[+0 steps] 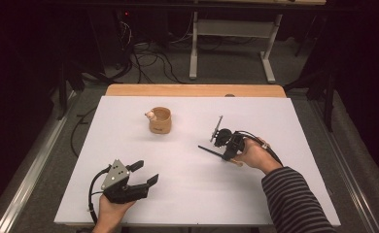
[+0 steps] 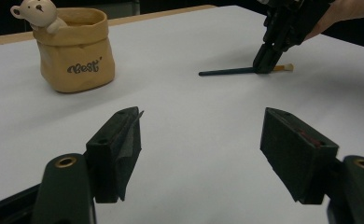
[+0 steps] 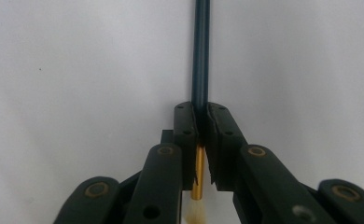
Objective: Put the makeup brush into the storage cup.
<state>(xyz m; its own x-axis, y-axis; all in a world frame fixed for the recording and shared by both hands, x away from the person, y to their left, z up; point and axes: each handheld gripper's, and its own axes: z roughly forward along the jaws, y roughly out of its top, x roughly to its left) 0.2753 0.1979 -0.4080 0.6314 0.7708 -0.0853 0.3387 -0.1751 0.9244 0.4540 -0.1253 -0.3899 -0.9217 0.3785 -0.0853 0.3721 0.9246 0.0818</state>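
Right tool (image 3: 201,140) clamped on a thin dark-green paintbrush with brass ferrule and pale bristles (image 3: 201,60); left tool (image 2: 201,149) wide open and empty.

Right tool: jaws pinched on the brush where stem meets ferrule, bristle end below the pads in the right gripper view; in the high view this tool (image 1: 225,154) sits right of centre, the brush (image 1: 211,151) lying flat on the white counter (image 1: 187,194) with its stem pointing toward frame left. Left tool: lower left of the high view (image 1: 146,175), jaws well apart over bare counter, well apart from the brush. Beyond: tan ceramic bag-shaped pot with a small white bear on its rim (image 1: 160,120), upright, upper centre of the high view, well apart from both tools.
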